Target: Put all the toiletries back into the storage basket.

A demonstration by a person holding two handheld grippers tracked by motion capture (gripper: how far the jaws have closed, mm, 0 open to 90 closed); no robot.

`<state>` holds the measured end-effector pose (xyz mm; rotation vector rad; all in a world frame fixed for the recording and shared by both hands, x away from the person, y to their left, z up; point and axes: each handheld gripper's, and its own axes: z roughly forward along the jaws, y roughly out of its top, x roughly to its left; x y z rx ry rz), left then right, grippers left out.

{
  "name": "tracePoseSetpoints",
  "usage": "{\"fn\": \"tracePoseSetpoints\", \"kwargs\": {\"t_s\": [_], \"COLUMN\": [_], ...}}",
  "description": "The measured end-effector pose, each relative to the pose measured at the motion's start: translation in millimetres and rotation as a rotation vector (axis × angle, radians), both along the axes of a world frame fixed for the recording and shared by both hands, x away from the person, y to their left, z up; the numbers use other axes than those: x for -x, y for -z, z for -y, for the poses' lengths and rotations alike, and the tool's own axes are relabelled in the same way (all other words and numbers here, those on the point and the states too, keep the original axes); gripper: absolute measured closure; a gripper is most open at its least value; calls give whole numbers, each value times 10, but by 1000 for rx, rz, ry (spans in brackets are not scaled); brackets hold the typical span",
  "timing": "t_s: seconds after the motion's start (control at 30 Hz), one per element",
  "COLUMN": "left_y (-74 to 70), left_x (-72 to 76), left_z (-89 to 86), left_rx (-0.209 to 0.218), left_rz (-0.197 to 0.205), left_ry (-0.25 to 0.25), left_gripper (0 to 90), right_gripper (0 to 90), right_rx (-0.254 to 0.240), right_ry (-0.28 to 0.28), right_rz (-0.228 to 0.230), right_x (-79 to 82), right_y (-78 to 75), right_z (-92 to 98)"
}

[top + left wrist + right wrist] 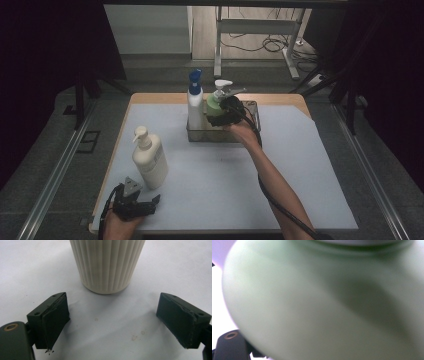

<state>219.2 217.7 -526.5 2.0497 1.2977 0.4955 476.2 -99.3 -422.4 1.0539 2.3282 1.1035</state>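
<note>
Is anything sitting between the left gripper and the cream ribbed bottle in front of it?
Nothing visible. The left gripper has its jaws wide open, with bare white table surface up to the cream bottle.

A pale green pump bottle with a white pump head is seen upright in the wire basket at the far middle of the table, right of a white spray bottle.
</note>
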Motion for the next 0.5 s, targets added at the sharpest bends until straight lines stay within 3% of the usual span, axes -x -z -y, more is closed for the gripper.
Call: {"fn": "tracePoseSetpoints", "kwargs": {"t_s": [0.5], "left_y": [0], "left_x": [1], "left_z": [0], "left_rx": [0], "left_rz": [1], "left_ry": [-1], "left_gripper": [107], "right_gripper": [117], "right_rx": [-10], "right_ry": [-1], "right_rz": [5], "right_x": [94], "right_y": [-39], "right_z": [104]}}
